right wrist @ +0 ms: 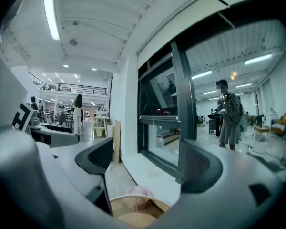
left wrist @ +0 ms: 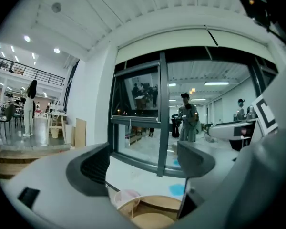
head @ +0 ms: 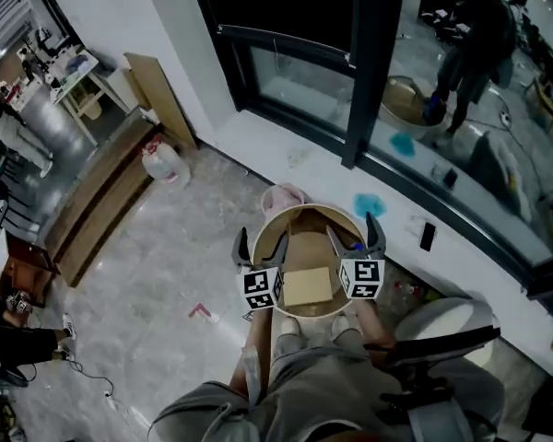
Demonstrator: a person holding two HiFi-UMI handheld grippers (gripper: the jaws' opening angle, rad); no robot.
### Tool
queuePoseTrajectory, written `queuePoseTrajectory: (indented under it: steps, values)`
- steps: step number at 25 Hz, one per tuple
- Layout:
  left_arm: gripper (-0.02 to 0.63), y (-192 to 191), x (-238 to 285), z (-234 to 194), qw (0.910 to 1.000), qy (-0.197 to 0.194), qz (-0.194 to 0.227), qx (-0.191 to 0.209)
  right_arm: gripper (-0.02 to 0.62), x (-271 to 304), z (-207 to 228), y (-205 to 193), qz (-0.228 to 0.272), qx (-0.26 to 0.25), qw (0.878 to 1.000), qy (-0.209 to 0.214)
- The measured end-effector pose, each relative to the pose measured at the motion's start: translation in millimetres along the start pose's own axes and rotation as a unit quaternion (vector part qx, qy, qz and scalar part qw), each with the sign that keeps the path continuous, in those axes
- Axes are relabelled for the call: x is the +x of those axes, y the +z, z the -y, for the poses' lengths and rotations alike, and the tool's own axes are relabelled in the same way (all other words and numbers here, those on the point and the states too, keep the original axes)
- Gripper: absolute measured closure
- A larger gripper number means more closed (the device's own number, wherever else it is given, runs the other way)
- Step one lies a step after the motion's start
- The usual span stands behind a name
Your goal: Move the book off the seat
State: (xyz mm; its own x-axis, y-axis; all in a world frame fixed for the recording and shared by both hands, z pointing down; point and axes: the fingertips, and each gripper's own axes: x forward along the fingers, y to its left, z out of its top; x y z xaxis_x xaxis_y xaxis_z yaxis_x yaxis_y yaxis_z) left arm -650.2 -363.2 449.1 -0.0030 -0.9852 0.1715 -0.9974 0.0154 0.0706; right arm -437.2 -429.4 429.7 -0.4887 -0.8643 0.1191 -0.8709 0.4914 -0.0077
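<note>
A tan book (head: 306, 286) lies flat on the seat of a round wooden tub chair (head: 300, 217) directly below me. My left gripper (head: 261, 247) is held above the chair's left side, its jaws wide apart with nothing between them. Over the chair's right side, my right gripper (head: 357, 238) is also open and empty. The book shows between the two marker cubes, and neither gripper touches it. In the left gripper view the left gripper (left wrist: 143, 166) points level toward the window, with the chair rim (left wrist: 148, 205) low in the picture. The right gripper (right wrist: 148, 163) also sees the chair rim (right wrist: 133, 203).
A dark-framed window (head: 369, 72) with a white sill ledge (head: 286, 150) runs just behind the chair. A pink bundle (head: 284, 196) lies by the chair's back, a water jug (head: 163, 164) and leaning boards (head: 161, 95) stand at left, and an office chair (head: 442, 339) is at right.
</note>
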Motion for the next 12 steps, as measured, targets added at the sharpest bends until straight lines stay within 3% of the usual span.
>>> queuePoseTrajectory:
  steps: [7,12]
  values:
    - [0.150,118.8,-28.0,14.6,0.9968,-0.001,0.080,0.007,0.160,-32.5,9.8,106.4,0.060,0.002,0.998,0.034]
    - [0.150,147.0,-32.8,15.5,0.9947,0.027,0.096,0.025,0.160,-34.3,9.5,123.5,0.082,0.002,0.996,0.038]
